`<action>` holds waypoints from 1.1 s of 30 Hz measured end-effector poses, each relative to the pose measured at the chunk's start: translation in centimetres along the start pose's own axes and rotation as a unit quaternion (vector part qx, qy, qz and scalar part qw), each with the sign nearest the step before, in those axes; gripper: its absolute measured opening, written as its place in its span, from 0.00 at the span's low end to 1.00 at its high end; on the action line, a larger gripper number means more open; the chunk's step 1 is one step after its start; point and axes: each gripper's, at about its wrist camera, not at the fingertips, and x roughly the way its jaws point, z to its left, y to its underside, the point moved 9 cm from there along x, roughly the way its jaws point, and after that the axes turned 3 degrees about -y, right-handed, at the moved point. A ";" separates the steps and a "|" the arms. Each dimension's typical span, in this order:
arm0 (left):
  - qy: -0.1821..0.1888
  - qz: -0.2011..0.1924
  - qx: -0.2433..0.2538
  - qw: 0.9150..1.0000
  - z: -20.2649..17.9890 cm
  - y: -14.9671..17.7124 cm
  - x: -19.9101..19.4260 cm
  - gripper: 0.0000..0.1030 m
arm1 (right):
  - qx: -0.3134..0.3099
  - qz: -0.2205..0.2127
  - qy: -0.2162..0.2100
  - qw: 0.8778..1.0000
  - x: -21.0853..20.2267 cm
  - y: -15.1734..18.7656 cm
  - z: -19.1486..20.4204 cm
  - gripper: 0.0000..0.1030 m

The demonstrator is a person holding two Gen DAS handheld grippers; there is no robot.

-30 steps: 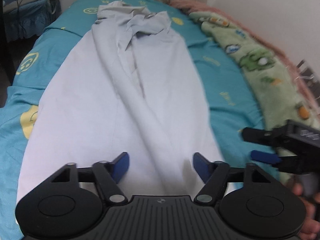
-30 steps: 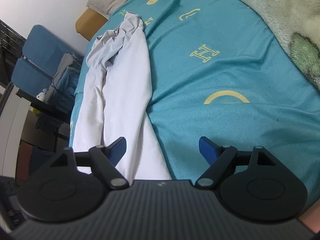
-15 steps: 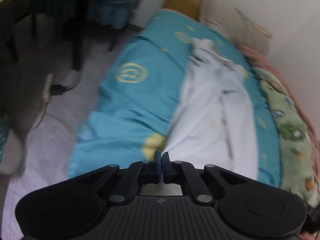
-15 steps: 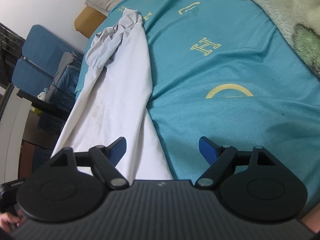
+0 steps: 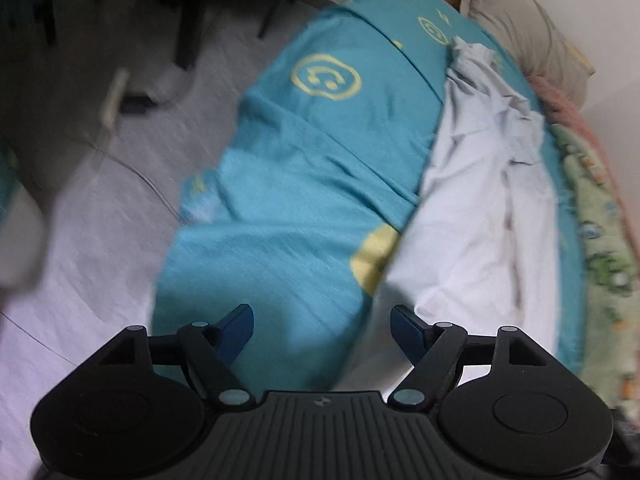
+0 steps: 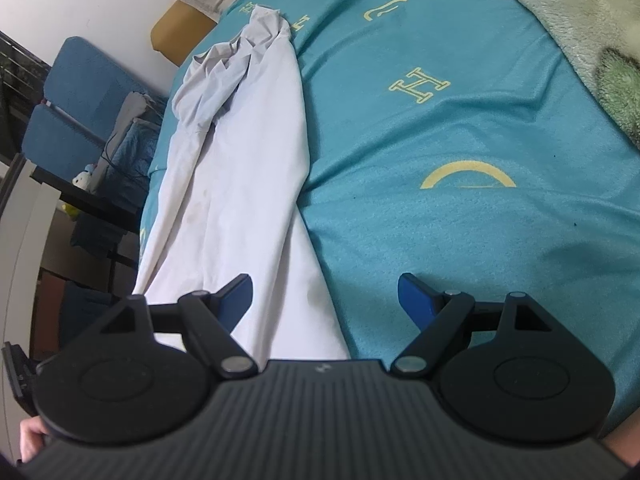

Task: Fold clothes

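Since a second ago the left gripper (image 5: 322,322) has swung off the middle of the white garment (image 5: 480,216) toward the near side edge of the bed, snapping shut on the way. Its jaws are now opening again, with nothing between them but the teal bedsheet (image 5: 288,200) draping over the mattress edge. The garment is lying ahead and to the right of the left jaws, its near corner just beside the right blue pad (image 5: 404,322), stretched lengthwise up the bed toward the pillow (image 5: 520,28).

The right gripper (image 6: 325,296) is holding its place, jaws standing wide and empty. The garment's long right edge is running up from between them, with the left pad (image 6: 236,294) over cloth and the right pad over bare sheet.

The risk, as I judge it, is that the left jaws are sitting over sheet rather than garment. Closing here would pinch bedsheet, or sheet and hem together, and drag the bedding into the fold. The view is also blurred, so the hem's exact line is uncertain.

Both hands are pitching the grippers steeply downward at the bed. The left view is canted, putting the gray floor (image 5: 100,240) to the jaws' left.
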 end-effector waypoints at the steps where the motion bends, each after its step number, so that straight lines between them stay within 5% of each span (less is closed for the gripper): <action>1: 0.014 -0.007 -0.010 1.000 0.1 -0.2 -0.4 0.74 | 0.002 0.001 0.000 1.000 0.0 0.0 -0.1 0.80; 5: 0.081 -0.055 -0.070 0.993 1.2 -1.1 -2.8 0.76 | 0.009 0.005 -0.002 1.000 0.1 0.2 -0.2 0.80; 8: 0.103 -0.044 -0.077 0.991 1.3 -0.8 -2.8 0.76 | 0.011 0.007 -0.006 1.000 0.2 0.2 -0.1 0.80; 14: 0.061 0.026 0.004 0.998 -0.7 0.7 0.1 0.76 | 0.005 0.015 -0.006 1.000 0.4 0.6 0.1 0.80; 19: 0.008 0.061 0.111 0.992 -3.2 2.4 2.0 0.78 | 0.010 0.015 -0.005 1.000 0.5 0.5 0.0 0.80; 20: -0.004 0.061 0.129 0.990 -3.7 2.6 2.0 0.73 | 0.010 0.015 -0.005 1.000 0.5 0.5 0.0 0.80; 22: -0.021 0.064 0.161 0.985 -4.5 3.1 2.0 0.42 | 0.013 0.016 -0.008 1.000 0.5 0.5 0.0 0.80; 25: -0.037 0.073 0.195 0.977 -5.3 3.7 2.0 0.11 | 0.014 0.016 -0.013 1.000 0.5 0.5 0.1 0.80; 26: -0.047 0.074 0.209 0.974 -5.6 3.8 2.0 0.09 | 0.014 0.017 -0.015 1.000 0.4 0.5 0.2 0.80; 28: -0.076 0.057 0.257 0.962 -6.8 4.3 1.3 0.05 | 0.014 0.018 -0.018 1.000 0.4 0.6 0.2 0.80; 30: -0.117 0.031 0.320 0.940 -8.5 4.9 0.3 0.05 | 0.016 0.018 -0.020 1.000 0.3 0.7 0.2 0.80; 33: -0.188 -0.026 0.433 0.881 -11.9 7.3 -1.6 0.04 | 0.023 0.017 -0.023 0.999 0.1 0.7 0.0 0.80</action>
